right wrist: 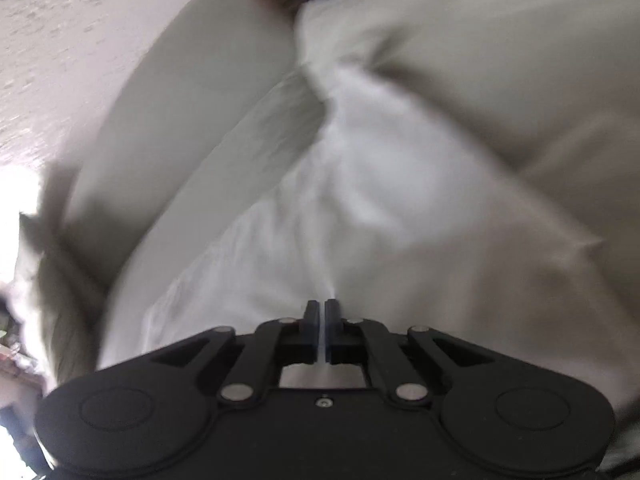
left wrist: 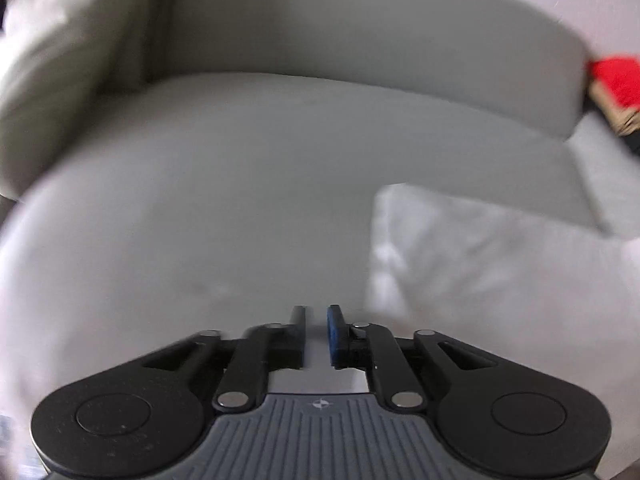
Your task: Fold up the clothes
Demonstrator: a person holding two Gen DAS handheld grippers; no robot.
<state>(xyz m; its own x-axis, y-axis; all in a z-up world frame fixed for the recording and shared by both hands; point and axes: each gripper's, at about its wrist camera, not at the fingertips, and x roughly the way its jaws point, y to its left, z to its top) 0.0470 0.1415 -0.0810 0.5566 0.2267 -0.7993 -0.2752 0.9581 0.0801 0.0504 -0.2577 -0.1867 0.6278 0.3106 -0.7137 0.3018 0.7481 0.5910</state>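
Right wrist: white garment [right wrist: 360, 184], bunched, blurred

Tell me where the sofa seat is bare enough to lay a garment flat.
Bare: the grey seat cushion ahead of the left hand-held gripper, bordered by the backrest and the side cushion. Crowded: the right side, where the white garment lies.

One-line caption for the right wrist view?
Right gripper pinches white garment on grey sofa.
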